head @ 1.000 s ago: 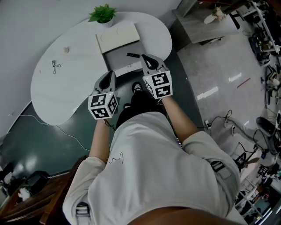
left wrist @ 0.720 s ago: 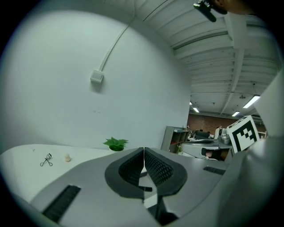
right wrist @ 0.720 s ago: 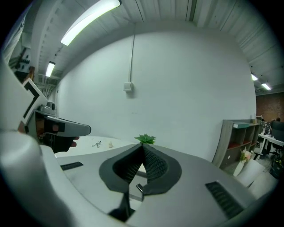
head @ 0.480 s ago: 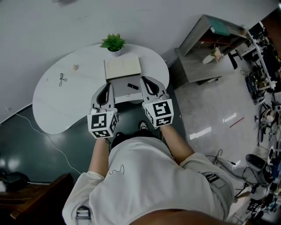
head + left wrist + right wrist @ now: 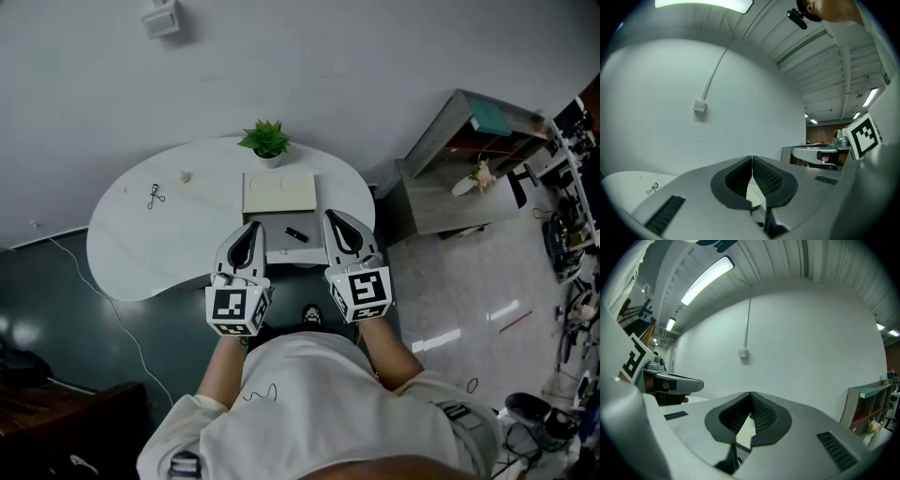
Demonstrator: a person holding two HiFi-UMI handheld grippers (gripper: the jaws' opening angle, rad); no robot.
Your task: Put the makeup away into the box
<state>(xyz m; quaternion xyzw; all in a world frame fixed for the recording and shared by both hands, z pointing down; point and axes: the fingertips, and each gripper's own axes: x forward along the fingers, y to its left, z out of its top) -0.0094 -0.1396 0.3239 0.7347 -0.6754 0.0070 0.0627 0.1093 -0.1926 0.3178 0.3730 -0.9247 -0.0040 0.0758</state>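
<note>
A cream flat box [image 5: 279,192] lies at the back middle of the white table [image 5: 141,253]. A small black makeup stick [image 5: 296,234] rests just in front of it. An eyelash curler [image 5: 155,195] and a small pale item [image 5: 186,176] lie far left; the curler [image 5: 652,188] also shows in the left gripper view. My left gripper [image 5: 251,228] and right gripper [image 5: 336,217] hang side by side above the table's near edge, pointing level at the wall. Both are shut, jaws meeting with nothing between them, as seen on the left gripper [image 5: 752,159] and right gripper [image 5: 750,394].
A potted green plant [image 5: 268,141] stands behind the box by the wall. A grey shelf unit [image 5: 459,169] stands to the right of the table. Dark floor and a cable [image 5: 112,309] lie at the left. A wall socket box [image 5: 699,105] is mounted ahead.
Both grippers have risen away from the table, staying shut and side by side. The table now looks smaller and farther below.
</note>
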